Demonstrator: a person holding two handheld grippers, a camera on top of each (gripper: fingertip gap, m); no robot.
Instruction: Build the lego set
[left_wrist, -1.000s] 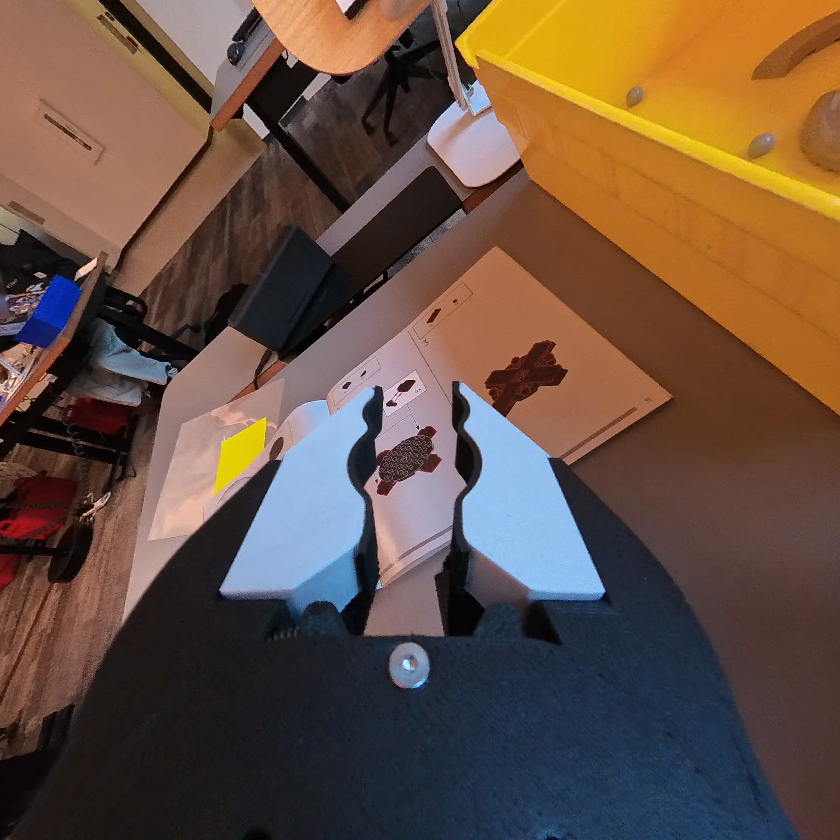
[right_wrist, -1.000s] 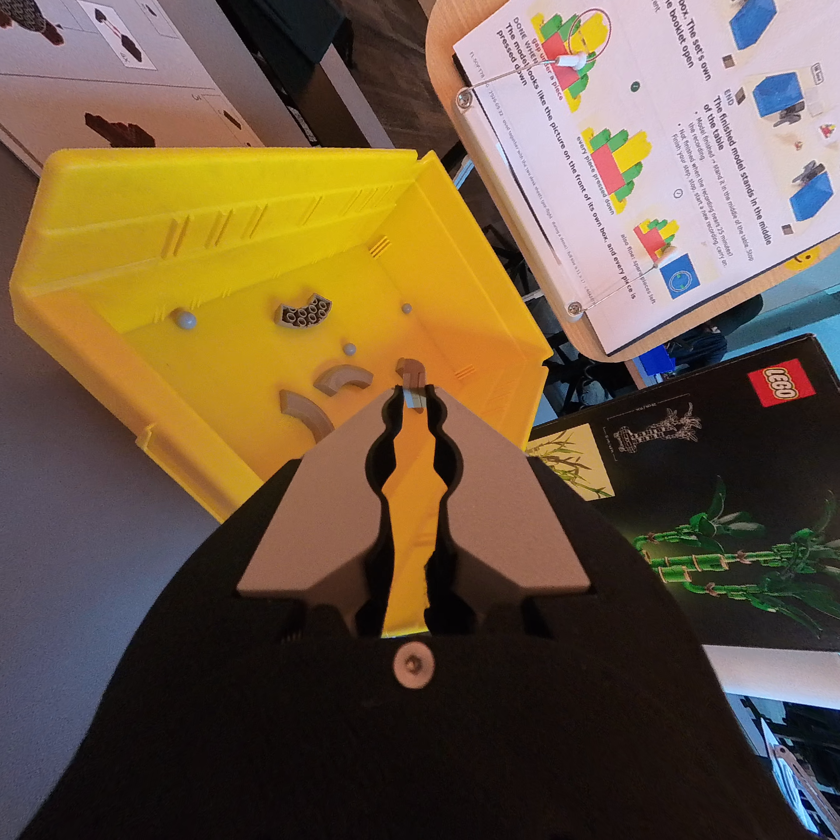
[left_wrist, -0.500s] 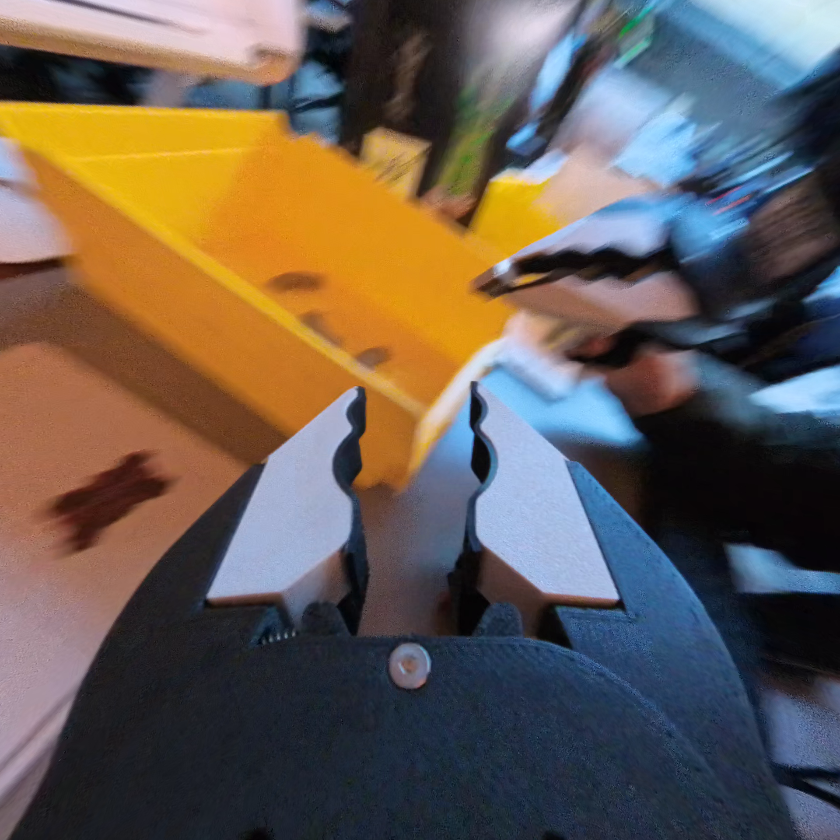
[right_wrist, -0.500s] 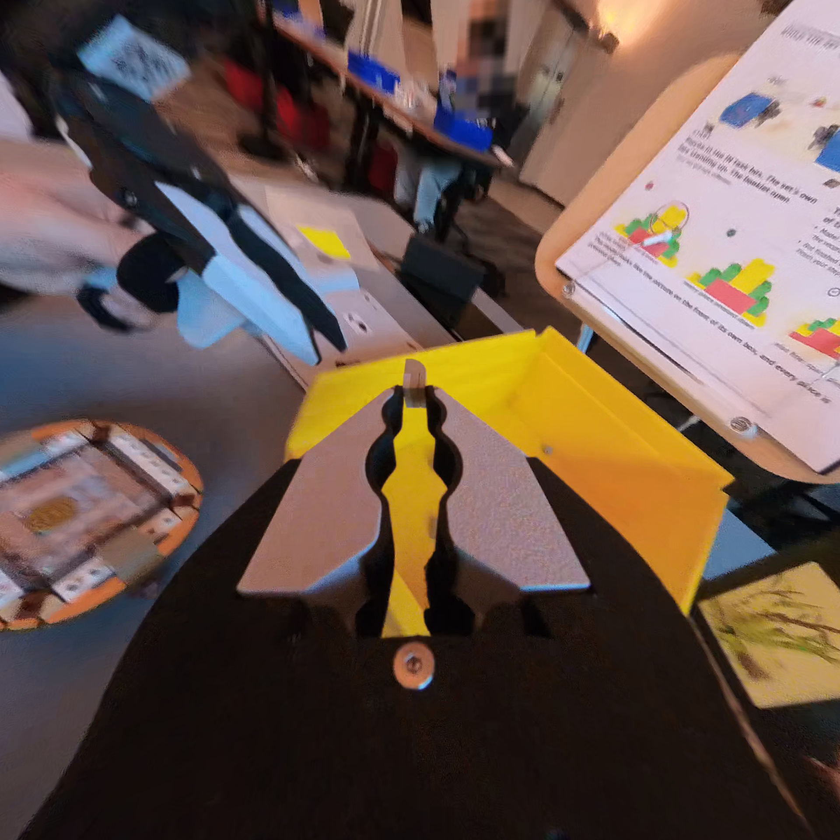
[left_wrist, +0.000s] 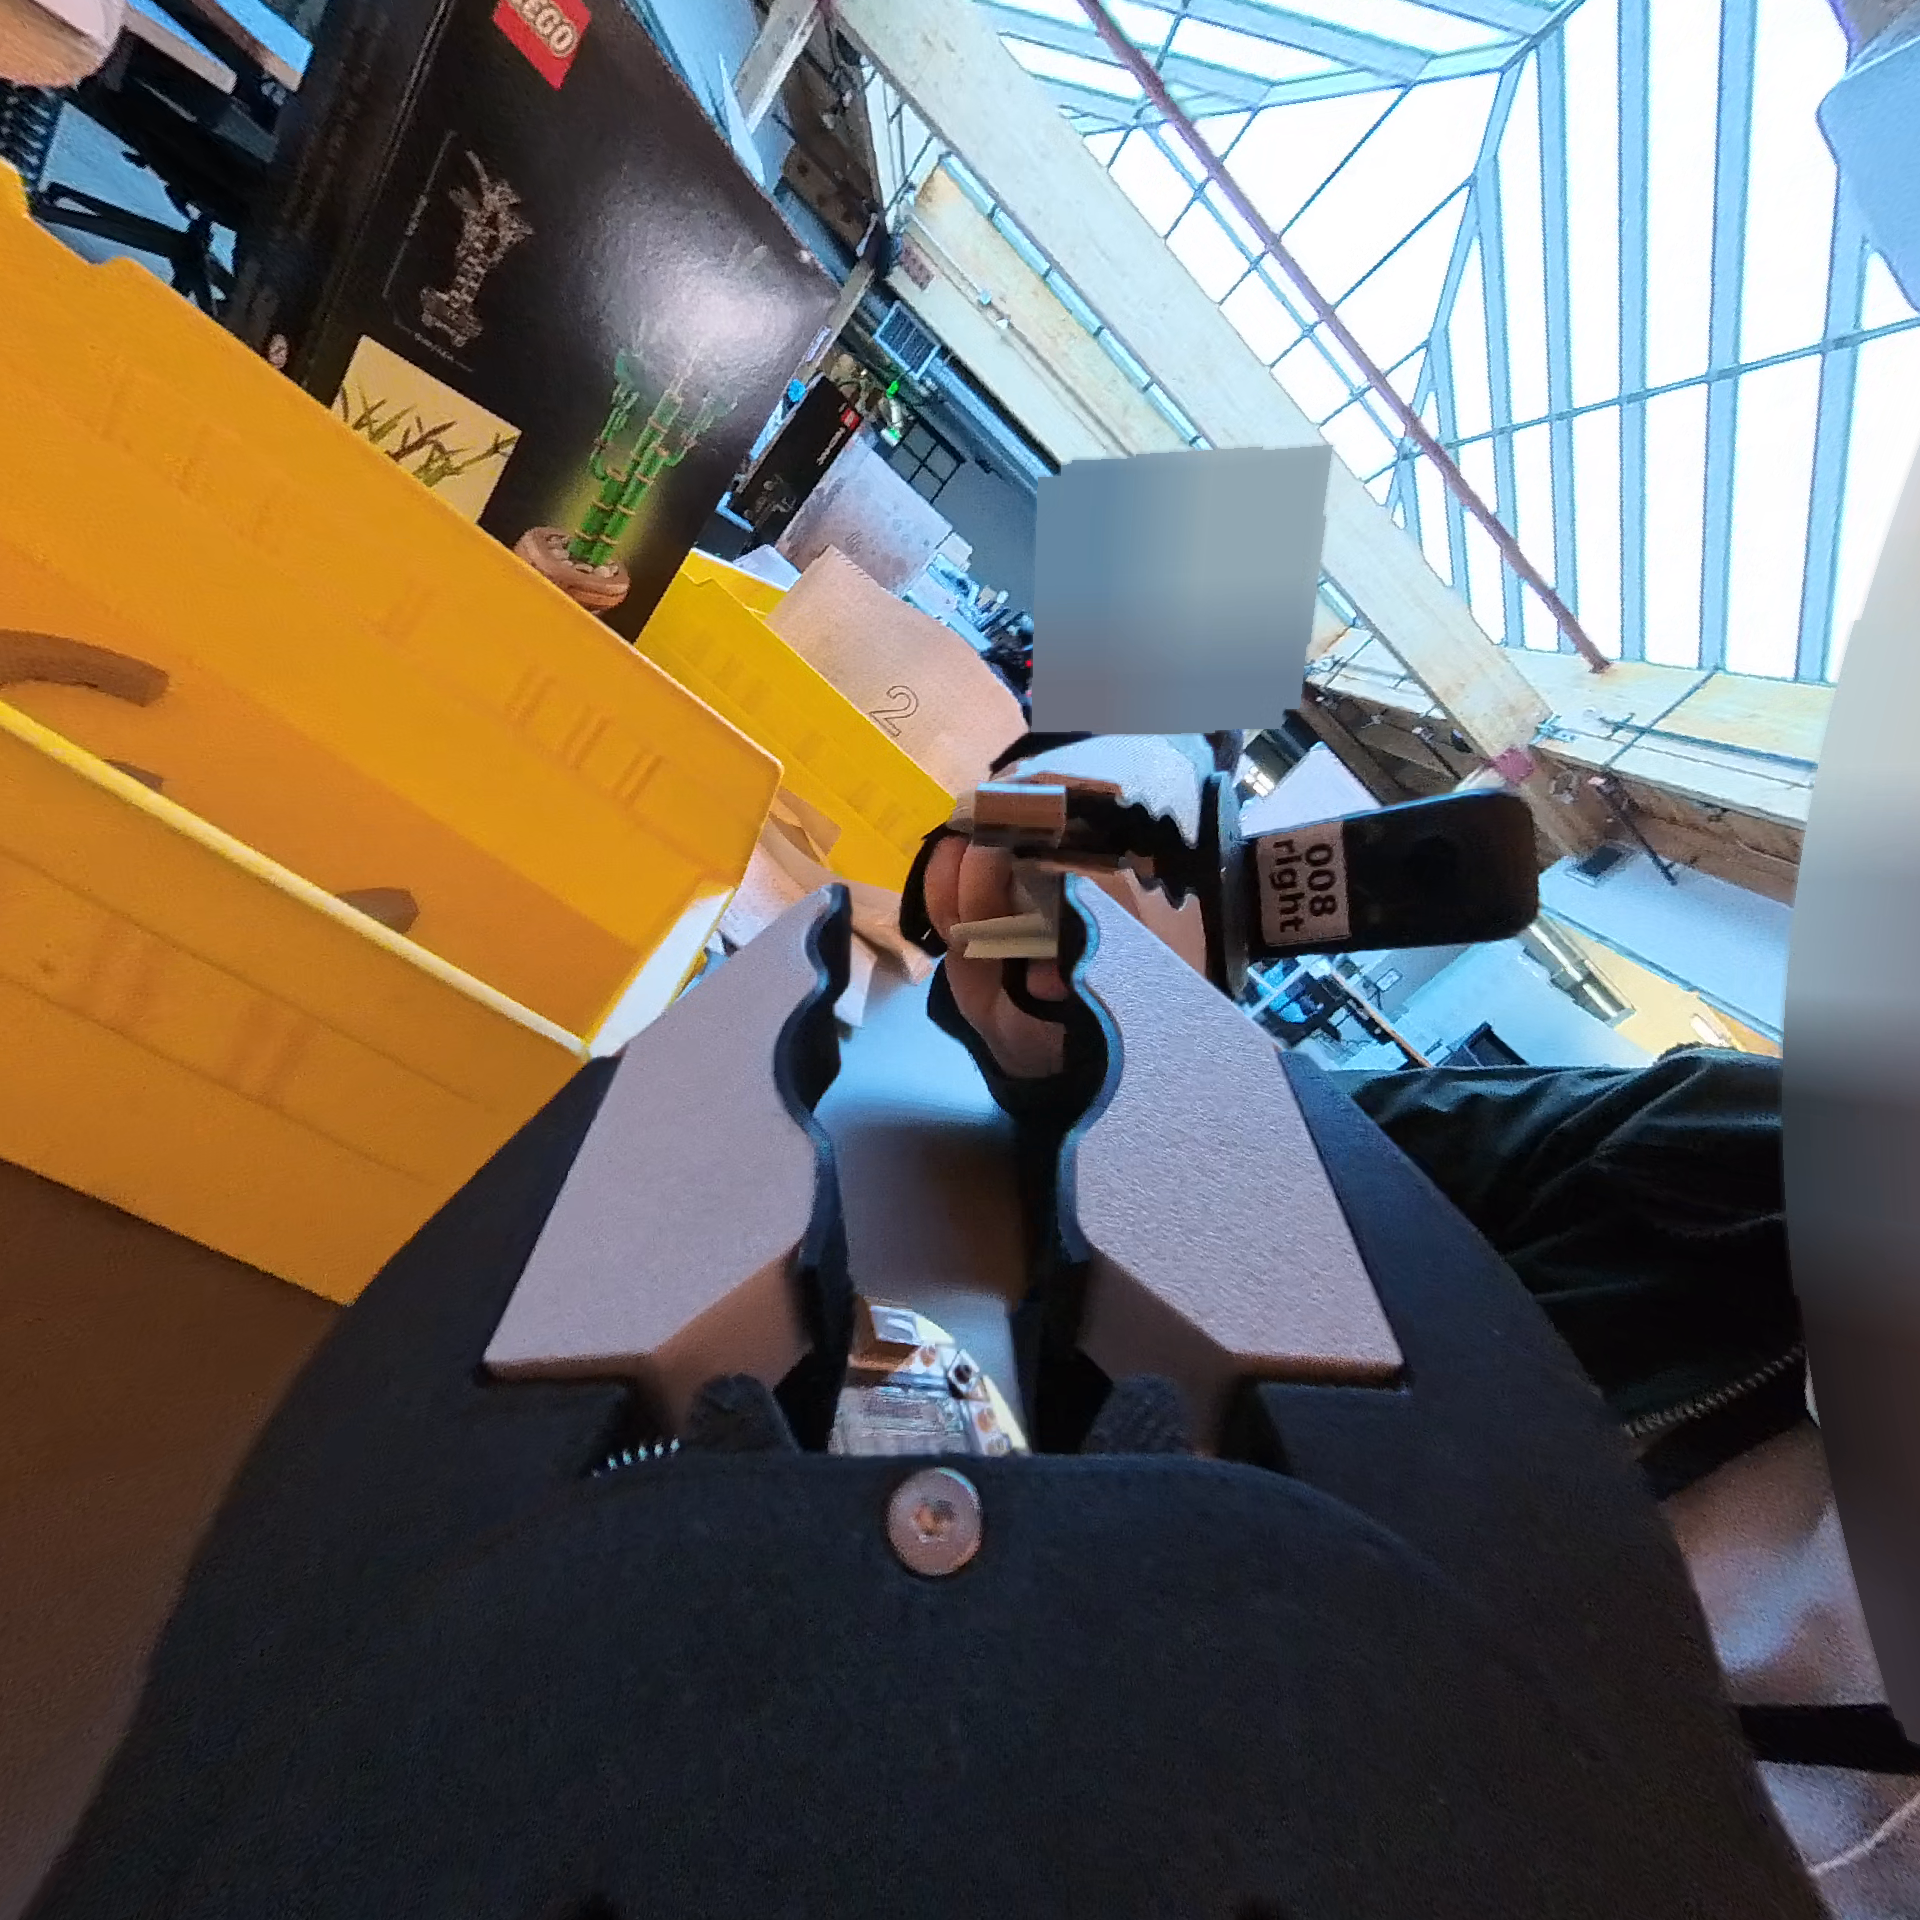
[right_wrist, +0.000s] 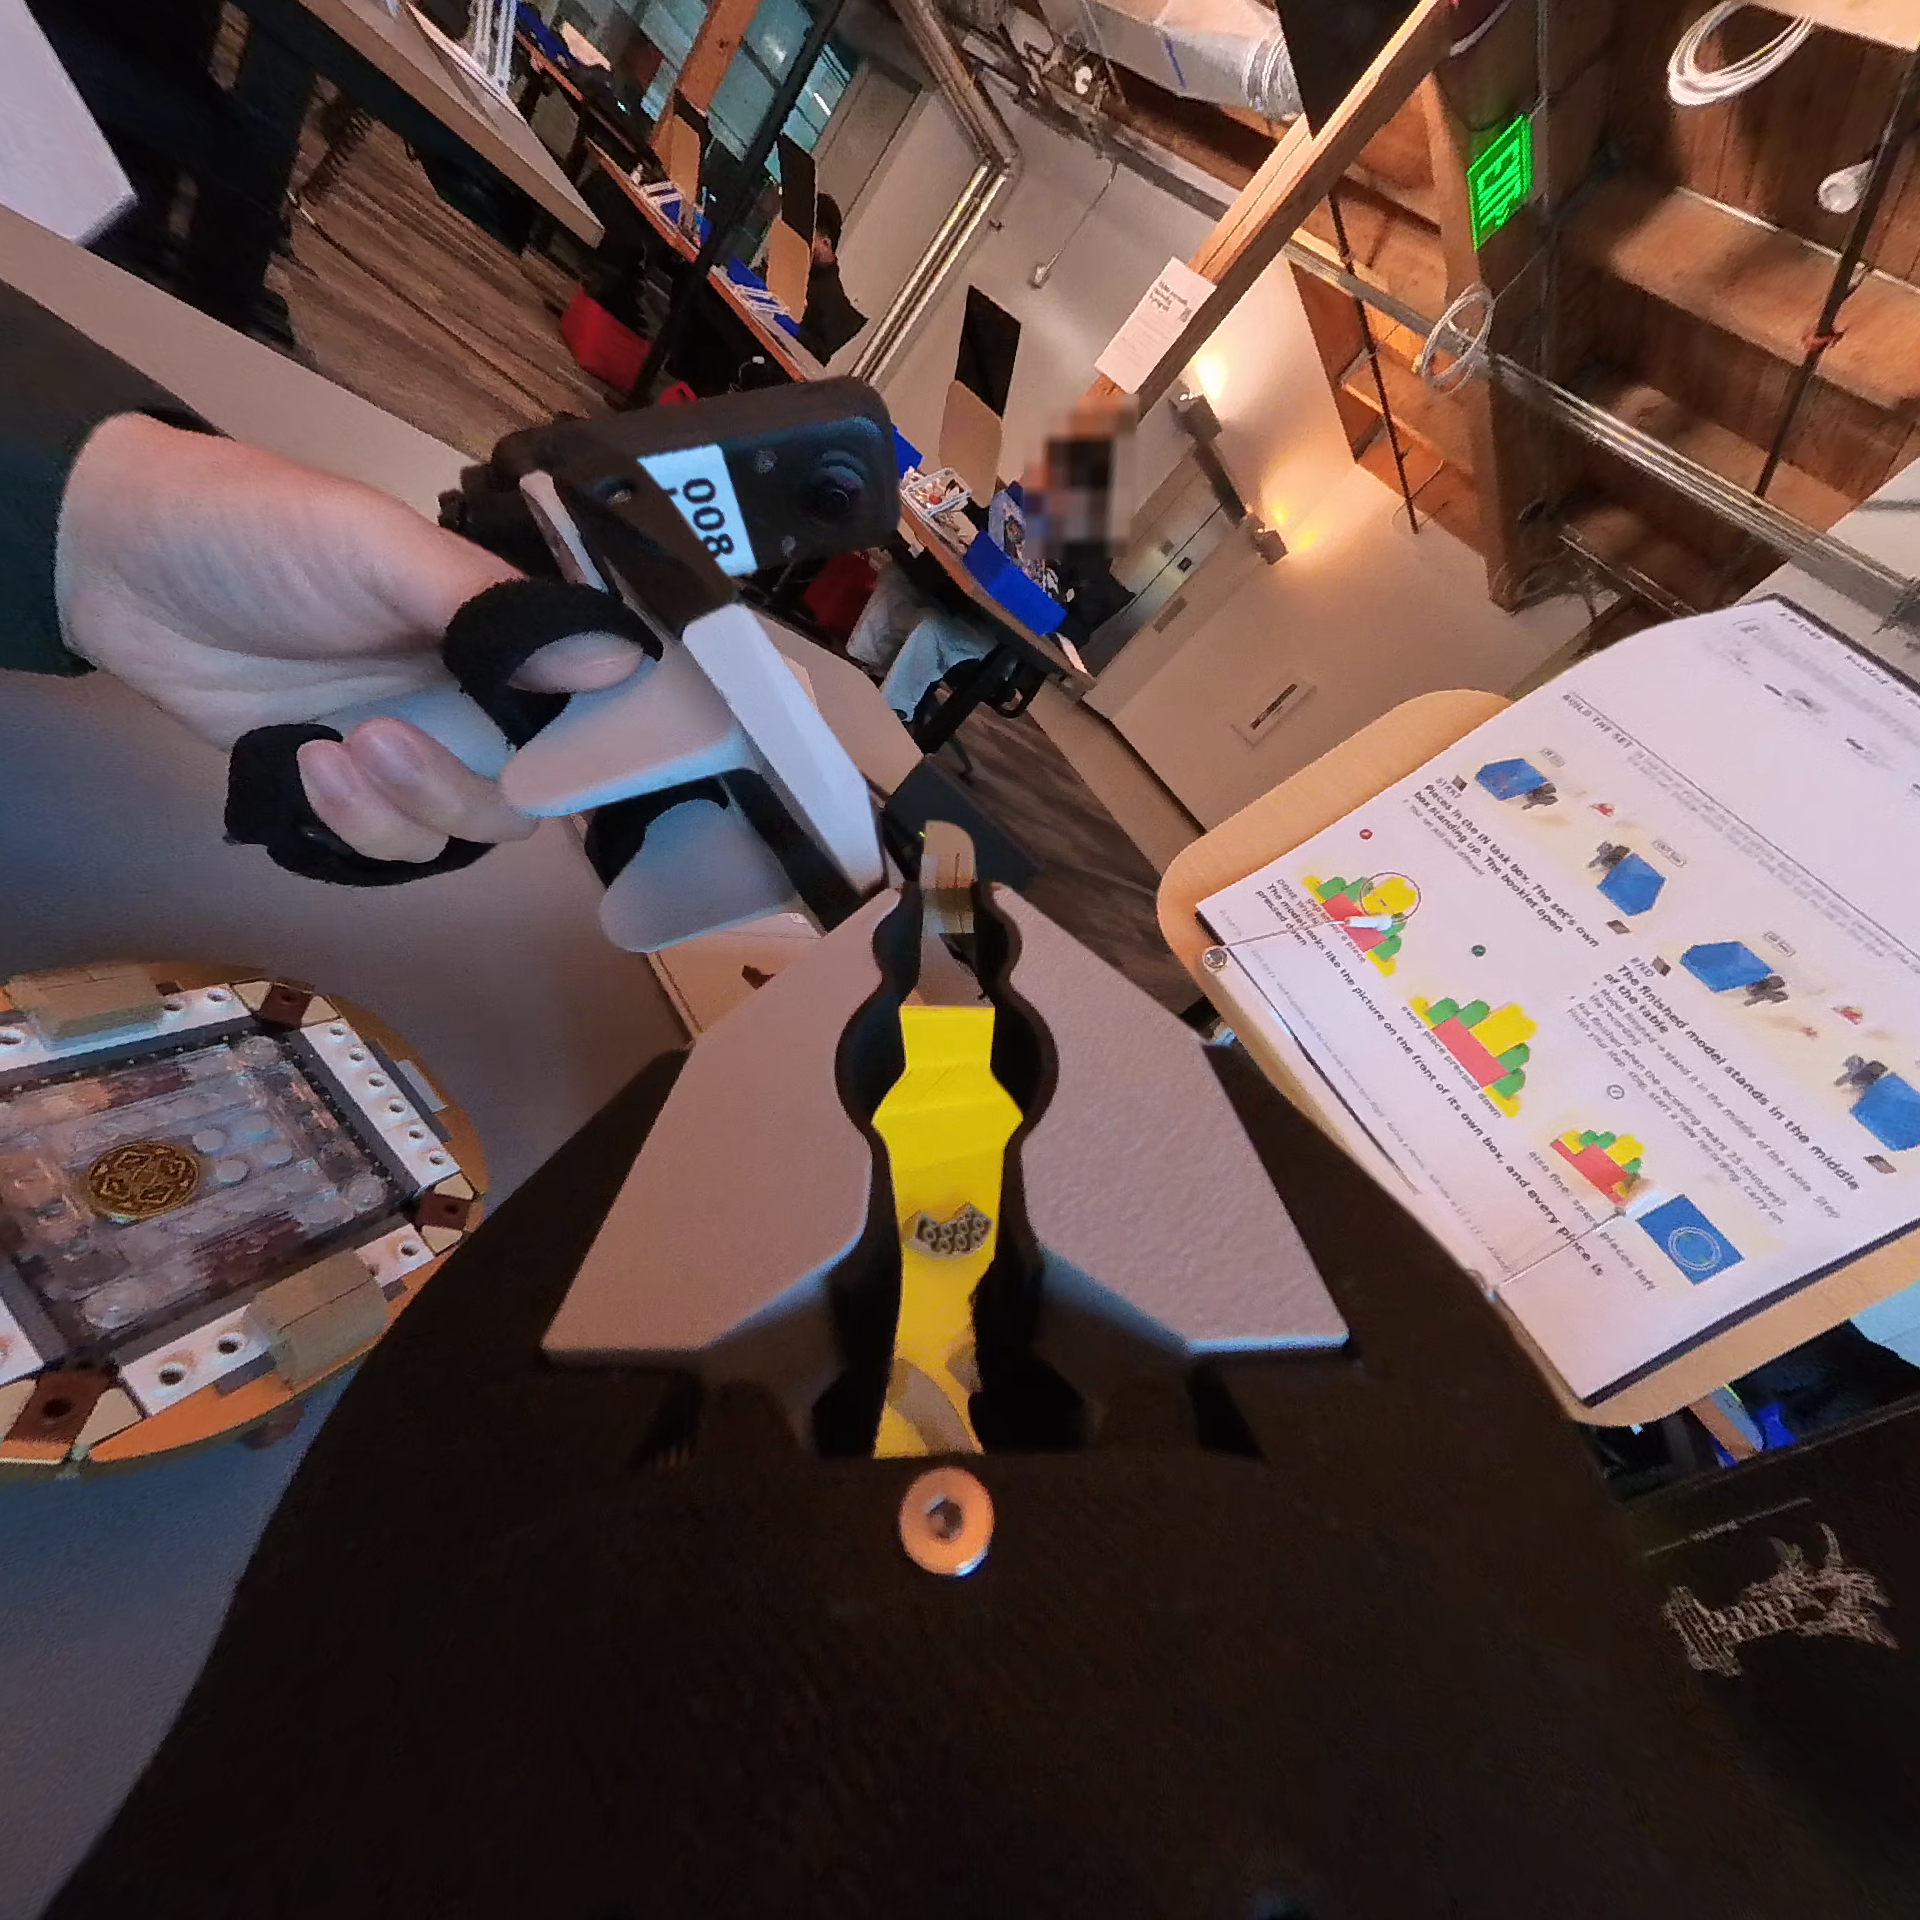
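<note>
Above the table (right_wrist: 582, 997), both grippers are lifted and face each other. The right gripper (right_wrist: 948, 894) pinches a small tan and grey brick (right_wrist: 948, 902) at its fingertips, jaws nearly together. The left gripper (left_wrist: 951, 914) has its jaws apart with nothing between them. Below the right one sits the yellow bin (right_wrist: 940, 1081) with a grey arched piece (right_wrist: 951, 1231) inside. Off to the left, the round, half-built model (right_wrist: 197, 1195) rests on the table, well apart from the bin.

A bright skylight (left_wrist: 1558, 260) on timber beams (left_wrist: 1143, 260) tops a workshop with long desks (right_wrist: 499, 135).
</note>
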